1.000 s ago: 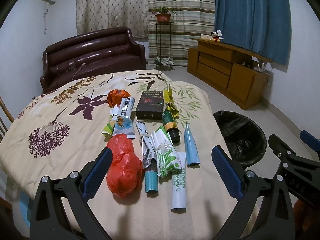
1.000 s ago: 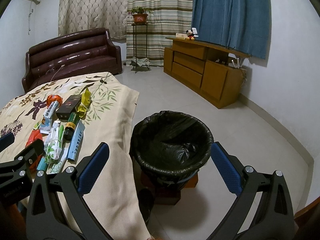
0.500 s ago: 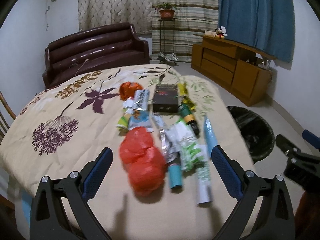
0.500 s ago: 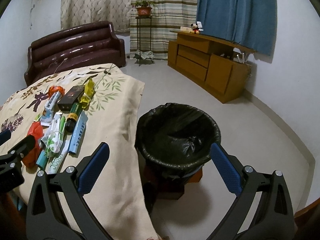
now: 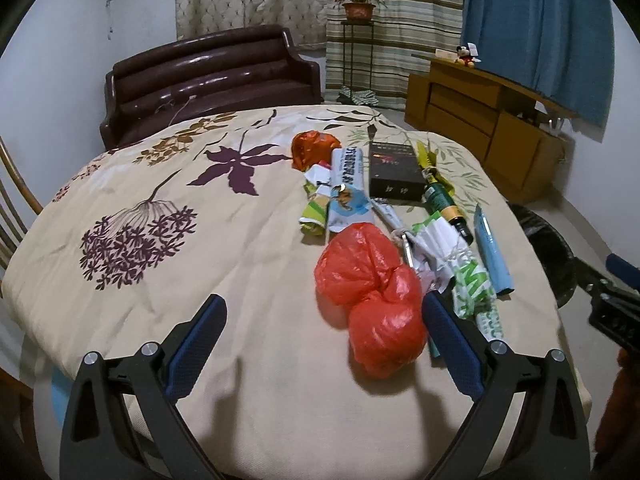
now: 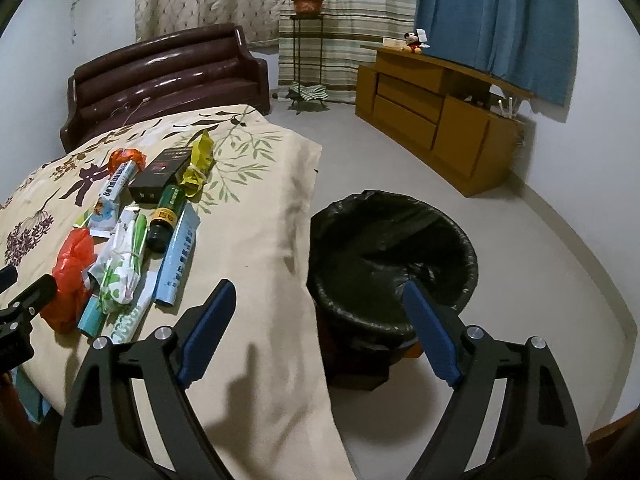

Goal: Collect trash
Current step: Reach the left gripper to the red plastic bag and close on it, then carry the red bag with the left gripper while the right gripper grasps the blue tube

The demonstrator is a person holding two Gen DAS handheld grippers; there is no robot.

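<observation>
Trash lies in a heap on the flowered tablecloth (image 5: 200, 240): a red plastic bag (image 5: 372, 296), green-and-white wrappers (image 5: 452, 256), a light blue tube (image 5: 492, 248), a dark green bottle (image 5: 444, 208), a black box (image 5: 396, 168) and an orange wrapper (image 5: 314, 148). My left gripper (image 5: 324, 344) hovers open just short of the red bag, nothing between its fingers. My right gripper (image 6: 318, 328) hangs over the table's edge beside the black-lined bin (image 6: 392, 256); its jaws are closing and hold nothing. The same heap shows in the right wrist view, with the red bag (image 6: 74, 264) at the left.
The bin stands on the floor right of the table. A dark leather sofa (image 5: 212, 76) is behind the table, a wooden cabinet (image 6: 436, 116) along the right wall, a plant stand (image 6: 308, 40) by the curtains. A wooden chair back (image 5: 12, 200) is at the left edge.
My left gripper has slid left and closer to the table, so the trash now sits to its right. My right gripper has sunk toward the table edge and its jaws have narrowed.
</observation>
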